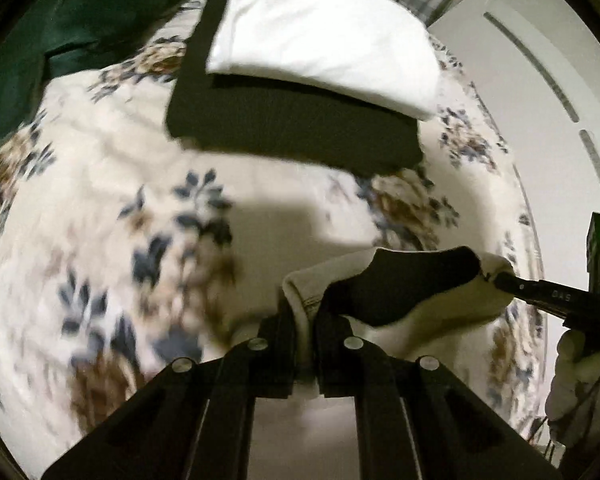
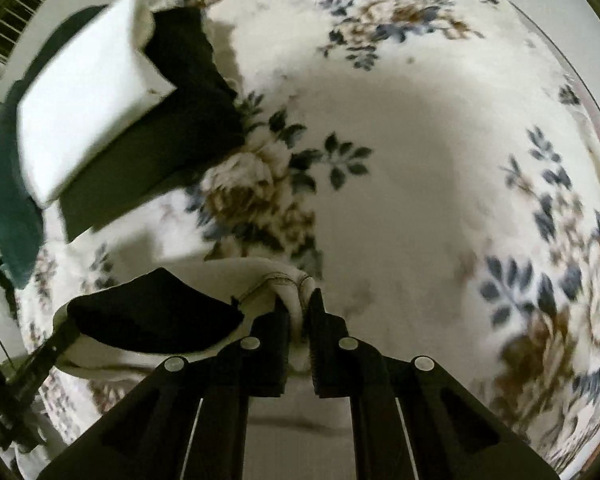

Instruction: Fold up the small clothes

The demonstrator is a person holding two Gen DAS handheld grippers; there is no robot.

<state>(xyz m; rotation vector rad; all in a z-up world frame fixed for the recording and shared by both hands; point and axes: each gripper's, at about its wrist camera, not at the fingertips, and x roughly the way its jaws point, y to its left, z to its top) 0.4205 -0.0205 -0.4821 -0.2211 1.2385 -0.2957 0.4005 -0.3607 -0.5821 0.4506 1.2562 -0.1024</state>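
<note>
Left gripper [image 1: 304, 320]: closed on one corner of the cream garment [image 1: 440, 312].
Right gripper [image 2: 299, 312]: pinches the opposite corner.
Garment: hangs between both.

The floral blanket [image 2: 400, 128] is a plush, fuzzy cloth, matt, with a soft nap. The cream garment [image 1: 440, 312] pinched at 6 o'clock in both wrist views is a thicker woven cloth with a stitched hem, its dark lining [image 2: 156, 312] matt (possibly fleece, too blurred to tell). Toward 12 o'clock in the left view, the folded white cloth [image 1: 320, 32] looks smooth and flat, lying on a folded dark cloth [image 1: 292, 128] with a dull finish. The left gripper [image 1: 306, 320] and right gripper [image 2: 300, 320] are matt black plastic with shiny metal pivot pins.
</note>
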